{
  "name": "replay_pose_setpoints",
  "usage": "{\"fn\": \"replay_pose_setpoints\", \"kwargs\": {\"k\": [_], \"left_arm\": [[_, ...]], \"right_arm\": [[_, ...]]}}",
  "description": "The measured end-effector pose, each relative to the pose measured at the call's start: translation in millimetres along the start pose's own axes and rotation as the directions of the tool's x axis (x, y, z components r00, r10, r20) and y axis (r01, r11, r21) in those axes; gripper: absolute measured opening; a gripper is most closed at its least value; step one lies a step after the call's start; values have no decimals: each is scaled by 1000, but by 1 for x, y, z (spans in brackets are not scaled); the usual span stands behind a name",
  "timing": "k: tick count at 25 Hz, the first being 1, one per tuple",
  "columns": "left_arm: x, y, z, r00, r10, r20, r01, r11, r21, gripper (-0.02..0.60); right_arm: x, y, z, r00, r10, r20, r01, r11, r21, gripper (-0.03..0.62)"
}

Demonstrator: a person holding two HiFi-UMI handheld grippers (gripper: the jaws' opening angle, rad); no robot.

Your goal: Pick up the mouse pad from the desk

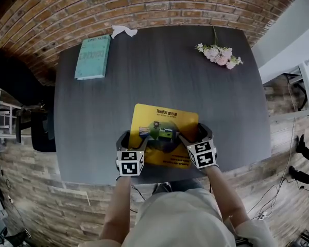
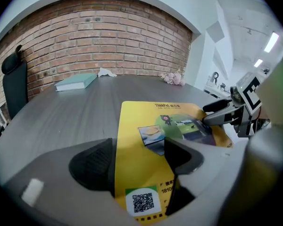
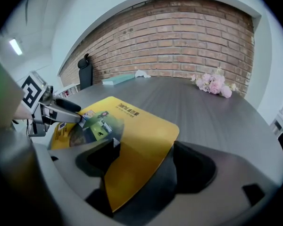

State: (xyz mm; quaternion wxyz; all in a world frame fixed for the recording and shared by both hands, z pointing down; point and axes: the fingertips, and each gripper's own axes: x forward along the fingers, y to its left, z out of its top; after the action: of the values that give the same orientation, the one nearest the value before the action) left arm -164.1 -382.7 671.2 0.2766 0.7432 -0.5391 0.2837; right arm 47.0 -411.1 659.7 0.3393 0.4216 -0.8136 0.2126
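The yellow mouse pad (image 1: 164, 126) with a printed picture lies flat on the dark grey desk (image 1: 92, 127), near its front edge. My left gripper (image 1: 135, 137) stands open over the pad's left side. In the left gripper view the pad (image 2: 146, 126) has its left edge running between the wide-apart jaws of that gripper (image 2: 137, 164), and no pad presses on it. My right gripper (image 1: 194, 133) stands open over the pad's right side. In the right gripper view the pad (image 3: 132, 135) has its right edge between the jaws of that gripper (image 3: 148, 161).
A teal book (image 1: 93, 57) and a crumpled white paper (image 1: 123, 31) lie at the desk's far left. Pink flowers (image 1: 220, 54) lie at the far right. A black chair (image 1: 20, 86) stands left of the desk, and a brick wall runs behind it.
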Motion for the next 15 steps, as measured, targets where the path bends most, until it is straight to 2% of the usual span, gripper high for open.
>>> {"fn": "replay_pose_setpoints", "kwargs": {"k": [10, 15], "left_arm": [[-1, -3, -2, 1000, 27, -8, -27, 1000, -4, 316], [-1, -9, 0, 1000, 24, -1, -24, 1000, 2, 267]], "right_arm": [[-1, 4, -1, 1000, -24, 10, 24, 1000, -4, 353], [-1, 4, 0, 1000, -21, 5, 21, 1000, -4, 347]]}}
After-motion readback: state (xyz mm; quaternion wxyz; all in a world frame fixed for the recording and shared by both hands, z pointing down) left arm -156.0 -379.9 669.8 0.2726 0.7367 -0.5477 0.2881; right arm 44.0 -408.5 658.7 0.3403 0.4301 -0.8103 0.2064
